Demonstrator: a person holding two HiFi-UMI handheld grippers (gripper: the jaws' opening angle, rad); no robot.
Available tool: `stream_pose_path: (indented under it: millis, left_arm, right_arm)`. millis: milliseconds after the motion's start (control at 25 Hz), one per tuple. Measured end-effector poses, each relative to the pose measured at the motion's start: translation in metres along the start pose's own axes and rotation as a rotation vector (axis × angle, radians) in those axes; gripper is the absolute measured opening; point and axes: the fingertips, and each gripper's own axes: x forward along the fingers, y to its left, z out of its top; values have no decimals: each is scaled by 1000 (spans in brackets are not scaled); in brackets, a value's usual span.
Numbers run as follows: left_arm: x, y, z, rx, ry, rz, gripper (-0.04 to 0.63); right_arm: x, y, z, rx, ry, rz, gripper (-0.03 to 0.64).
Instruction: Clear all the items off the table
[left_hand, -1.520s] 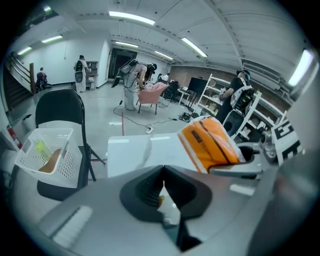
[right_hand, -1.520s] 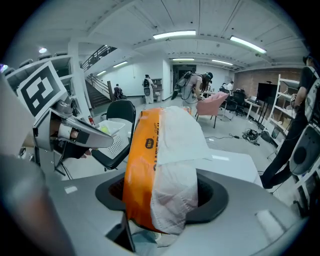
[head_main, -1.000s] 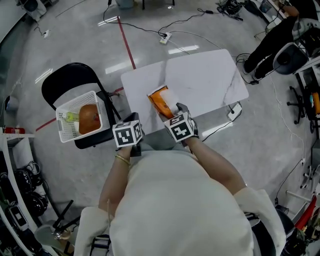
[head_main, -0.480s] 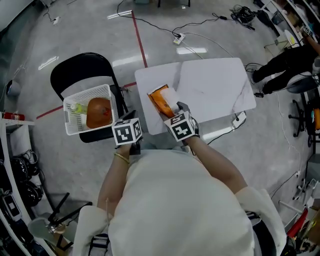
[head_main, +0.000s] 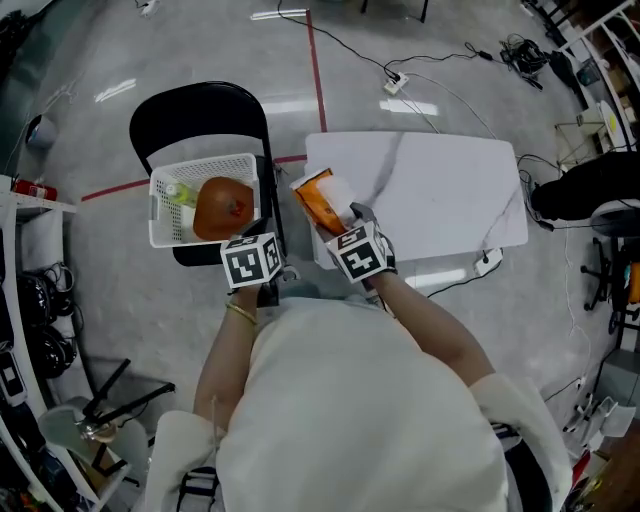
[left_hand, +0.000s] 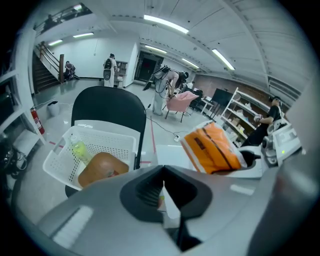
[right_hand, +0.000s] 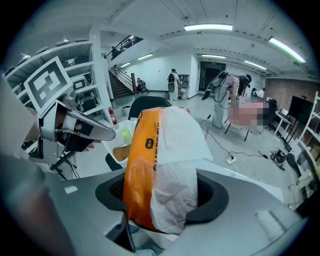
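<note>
An orange and white soft pack (head_main: 322, 203) is held in my right gripper (head_main: 340, 218), whose jaws are shut on its lower end; it hangs over the left edge of the white table (head_main: 440, 190). In the right gripper view the pack (right_hand: 160, 170) fills the space between the jaws. My left gripper (head_main: 255, 258) is shut and holds nothing (left_hand: 162, 192); it sits by the front right corner of a white basket (head_main: 160, 215). That basket rests on a black chair (head_main: 195, 110) and holds a brown round item (head_main: 222, 208) and a small green bottle (head_main: 180, 195).
Cables and a power strip (head_main: 395, 80) lie on the floor beyond the table. A red line (head_main: 318, 60) runs across the floor. Shelving (head_main: 20, 300) stands at the left, and a seated person's legs (head_main: 590, 190) show at the right.
Both grippers have moved left, from over the table's front edge toward the chair with the basket. The pack has travelled with the right gripper. Neither gripper's jaws have changed.
</note>
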Motion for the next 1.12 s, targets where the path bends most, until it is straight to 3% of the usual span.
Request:
stream_pose_path:
  millis: [640,1120]
  left_arm:
    - [-32,110,-17,-168,-23,124,9]
    - [-35,163,-35,-276,-20,181,9]
  right_arm:
    - [65,91,60,-146,15,153,288]
    - [110,138,83,-226,55,232,288]
